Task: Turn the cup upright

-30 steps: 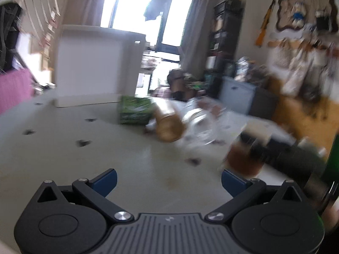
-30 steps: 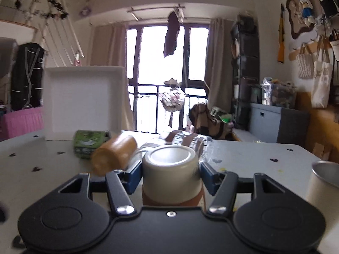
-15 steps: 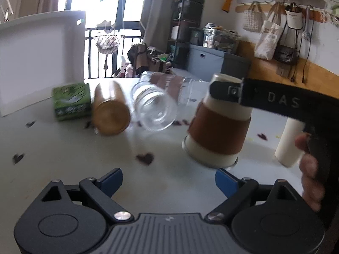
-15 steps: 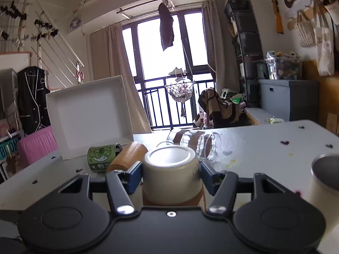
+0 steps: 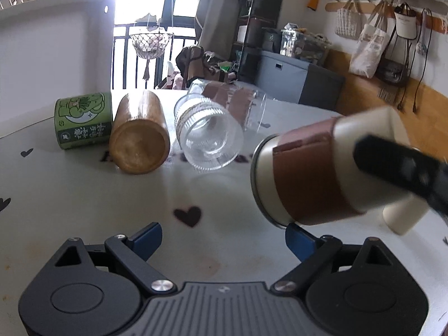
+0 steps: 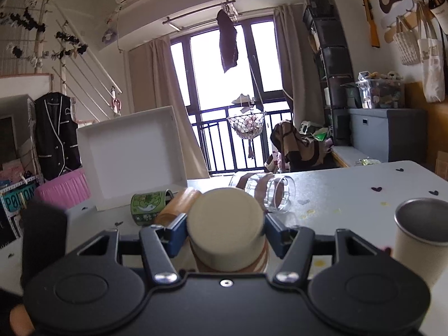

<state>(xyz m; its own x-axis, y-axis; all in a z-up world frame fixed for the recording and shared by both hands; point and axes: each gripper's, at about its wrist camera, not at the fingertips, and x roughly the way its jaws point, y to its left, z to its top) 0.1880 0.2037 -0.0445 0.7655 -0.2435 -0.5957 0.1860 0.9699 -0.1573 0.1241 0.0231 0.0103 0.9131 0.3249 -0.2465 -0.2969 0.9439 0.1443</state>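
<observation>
A cream cup with a brown sleeve point(image 5: 313, 173) hangs above the table, tilted on its side with its rim toward the left. My right gripper point(image 6: 225, 231) is shut on this cup point(image 6: 226, 232), whose flat base faces the right wrist camera. My left gripper point(image 5: 222, 238) is open and empty, low over the table, just below and left of the cup's rim. Its blue fingertips point(image 5: 149, 236) stand wide apart.
On the white heart-patterned table point(image 5: 84, 196) lie a ribbed glass point(image 5: 210, 131), a wooden cup point(image 5: 138, 137) and a green can point(image 5: 82, 120), all on their sides. A second glass with brown bands point(image 6: 266, 190) lies behind. A white upright cup point(image 6: 418, 238) stands at right. A white tray point(image 6: 131, 154) leans at back.
My right gripper has lifted the cream cup off the table and tipped it from upside down to nearly sideways. The left gripper has moved closer to it, staying open.
</observation>
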